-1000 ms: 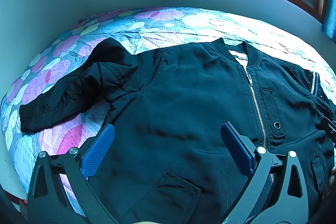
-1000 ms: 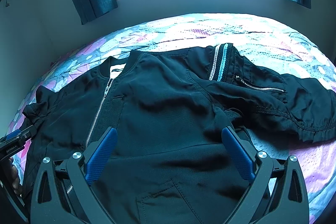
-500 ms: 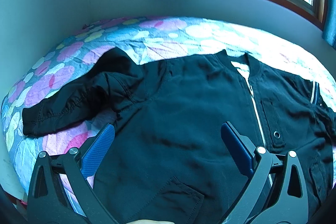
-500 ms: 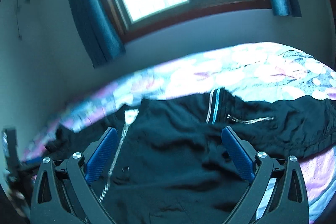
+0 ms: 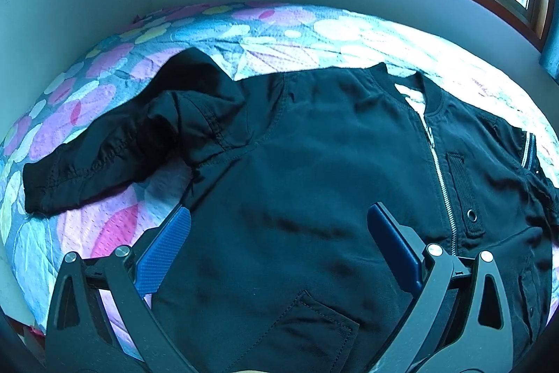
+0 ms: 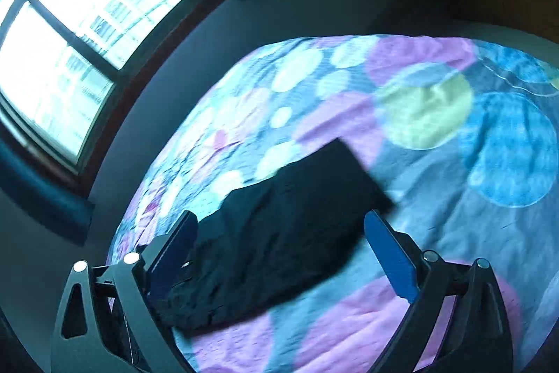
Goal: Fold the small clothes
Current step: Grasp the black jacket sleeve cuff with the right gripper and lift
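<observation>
In the last second I swung the right gripper (image 6: pixel 279 254) away from the body of the jacket (image 5: pixel 314 191), and its camera now looked along the right sleeve (image 6: pixel 286 215), which lay flat on the bed cover (image 6: pixel 436 163) between the wide spread fingers. The picture was blurred, so I could not tell whether the pads touched the cloth. The left gripper (image 5: pixel 279 233) hardly moved; it hovered, also spread and empty, over the jacket front, beside the zipper (image 5: pixel 442 177). I judged that the sleeve fold came first.
</observation>
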